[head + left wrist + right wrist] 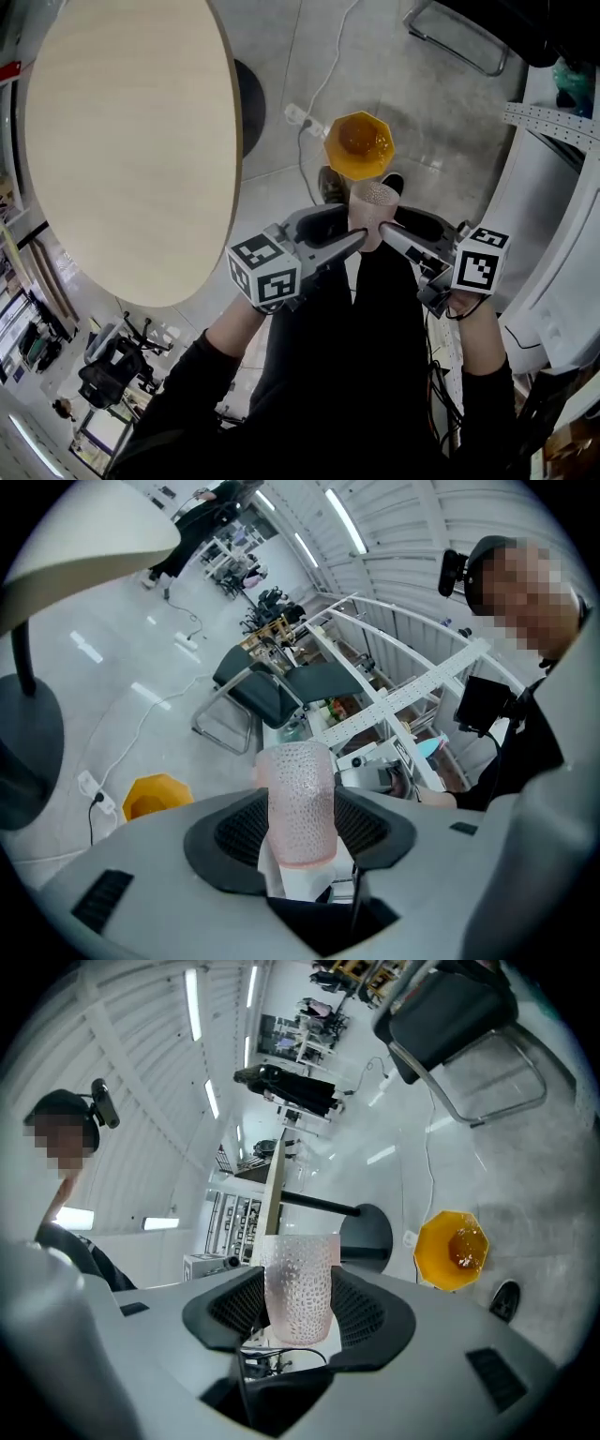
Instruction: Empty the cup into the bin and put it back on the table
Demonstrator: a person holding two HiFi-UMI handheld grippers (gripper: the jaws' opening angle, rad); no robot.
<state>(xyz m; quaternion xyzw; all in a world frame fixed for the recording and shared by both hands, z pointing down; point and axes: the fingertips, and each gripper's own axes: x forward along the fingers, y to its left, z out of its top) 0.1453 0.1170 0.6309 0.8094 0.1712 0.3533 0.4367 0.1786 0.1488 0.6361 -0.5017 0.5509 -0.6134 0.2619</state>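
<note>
The left gripper's [301, 829] ribbed black pads [239, 829] press against both sides of a pink dimpled plastic cup [300, 799], pinching its lower half; the right gripper's [300, 1312] pads [367, 1311] close on the same cup from the opposite side, so both grippers grip it at once; in each gripper view the cup stands with its wider rim upward and its narrower base down between the jaws. In the head view the two grippers meet tip to tip, with the cup between them, held in the air in front of the person's dark trousers [375, 347] and off the table. An orange octagonal bin [359, 145] stands on the grey floor [441, 122] just beyond the cup, with something amber and glossy inside it; a white power strip [298, 116] and its cable lie on the floor near the bin. The round light-wood table [127, 141] is well apart to the left, on a dark round base [251, 103]; a chair with a metal frame [459, 42] stands farther off.
</note>
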